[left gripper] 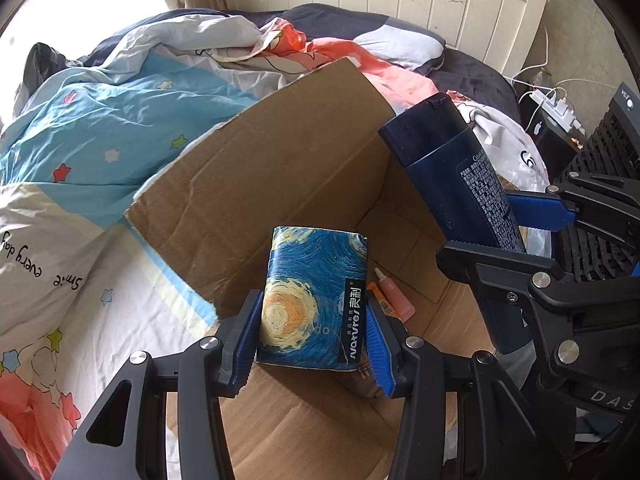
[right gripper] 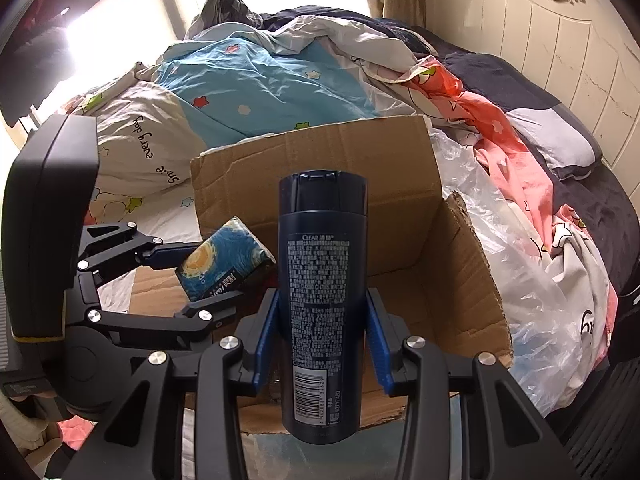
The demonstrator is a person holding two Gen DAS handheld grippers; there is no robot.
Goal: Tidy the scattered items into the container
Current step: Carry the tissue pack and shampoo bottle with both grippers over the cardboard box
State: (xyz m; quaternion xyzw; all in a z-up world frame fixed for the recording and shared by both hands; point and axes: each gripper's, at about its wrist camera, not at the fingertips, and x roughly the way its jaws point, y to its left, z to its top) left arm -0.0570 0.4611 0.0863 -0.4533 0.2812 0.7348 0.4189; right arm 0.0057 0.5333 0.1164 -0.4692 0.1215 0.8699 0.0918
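Over the cardboard box (left gripper: 280, 168), left gripper (left gripper: 312, 340) clamping tissue pack (left gripper: 316, 296), right gripper (right gripper: 322, 340) seemingly clamping shampoo bottle (right gripper: 322, 280).

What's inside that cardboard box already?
On the box floor lies a small pink tube beside an orange item. The tissue pack held above hides the rest of the floor.
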